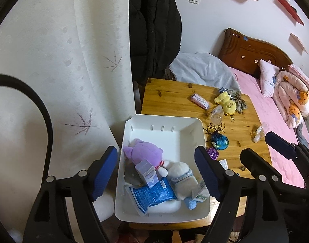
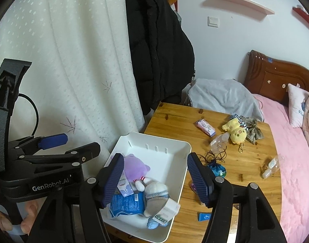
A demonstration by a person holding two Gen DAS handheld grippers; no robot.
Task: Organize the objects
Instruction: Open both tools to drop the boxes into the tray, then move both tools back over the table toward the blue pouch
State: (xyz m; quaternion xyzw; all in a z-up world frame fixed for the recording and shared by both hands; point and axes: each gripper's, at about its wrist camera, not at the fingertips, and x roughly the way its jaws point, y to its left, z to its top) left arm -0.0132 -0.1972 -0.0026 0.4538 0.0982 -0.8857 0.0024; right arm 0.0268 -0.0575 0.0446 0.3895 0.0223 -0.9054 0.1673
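Two grippers are hovering above a white bin (image 1: pixel 191 129) that is sitting at the near left corner of the wooden worktop (image 1: pixel 166 95), its long axis running from the near edge toward the far wall. The left gripper (image 1: pixel 156 172) is spreading its blue pads wide over the bin, gripping nothing; the right gripper (image 2: pixel 153 179) is likewise gaping wide and empty, straddling the bin's near half. Inside the bin, a purple plush (image 1: pixel 143 151) is lying with its head pointing toward the curtain side, a white plush (image 1: pixel 183 175) is lying just beside it, and a small lilac carton (image 1: pixel 147 173) is standing tilted on a blue packet (image 1: pixel 152 194).

Out on the worktop, a pink box (image 2: pixel 206 128) is lying flat with its long axis running diagonally, a yellow plush (image 2: pixel 236 132) is lying near it, a clear bottle (image 2: pixel 219 141) is lying on its side, and a blue pouch (image 2: pixel 217 169) with a dark cord is resting just beside the bin's right wall. Another clear bottle (image 2: pixel 272 167) is lying near the worktop's bed-side edge.
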